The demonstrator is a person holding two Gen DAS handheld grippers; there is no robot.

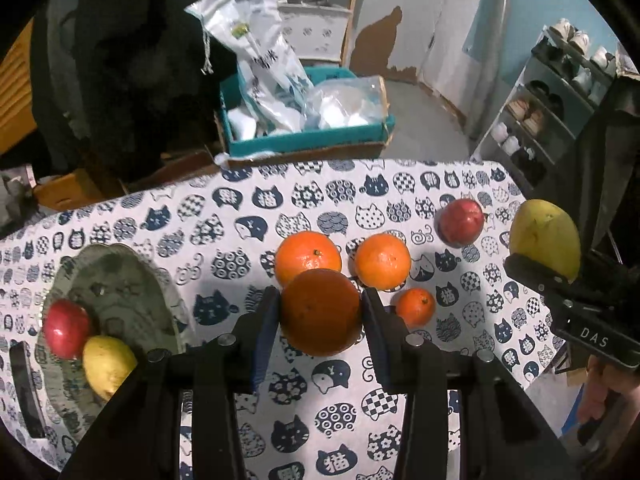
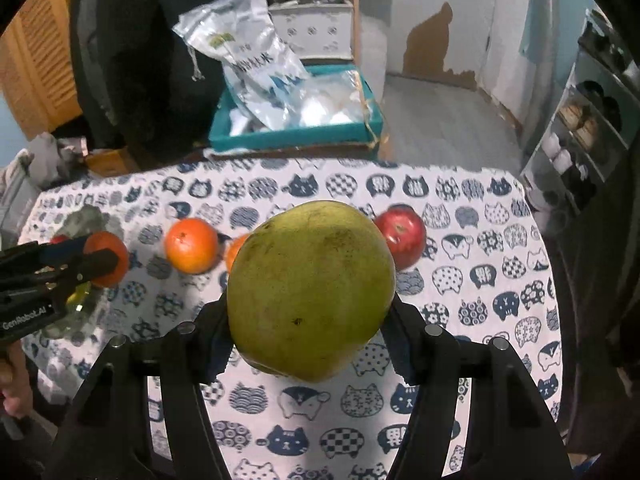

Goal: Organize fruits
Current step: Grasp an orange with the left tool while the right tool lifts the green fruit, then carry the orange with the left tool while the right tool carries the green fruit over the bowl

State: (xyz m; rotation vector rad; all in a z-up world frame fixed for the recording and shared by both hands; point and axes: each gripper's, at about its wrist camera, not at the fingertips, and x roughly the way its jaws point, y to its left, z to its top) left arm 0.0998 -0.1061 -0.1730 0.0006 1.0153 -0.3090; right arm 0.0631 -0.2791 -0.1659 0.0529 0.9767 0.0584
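Note:
My left gripper [image 1: 320, 312] is shut on a large orange [image 1: 320, 316] held above the cat-print tablecloth [image 1: 224, 208]. Behind it lie two oranges [image 1: 307, 257] [image 1: 383, 261], a small one [image 1: 416, 306] and a red apple [image 1: 461, 221]. A glass plate [image 1: 120, 272] at the left holds a red apple [image 1: 66, 328] and a yellow fruit [image 1: 109, 365]. My right gripper [image 2: 310, 320] is shut on a big green-yellow mango [image 2: 310, 296], also in the left wrist view [image 1: 546, 236]. The right wrist view shows the left gripper with its orange [image 2: 107, 258], another orange [image 2: 192, 250] and the red apple [image 2: 402, 236].
A teal box [image 1: 304, 142] with plastic bags stands behind the table's far edge. A shoe rack [image 1: 548, 104] is at the right. A dark phone [image 1: 26, 392] lies by the plate. A dark shape [image 1: 120, 60] fills the back left.

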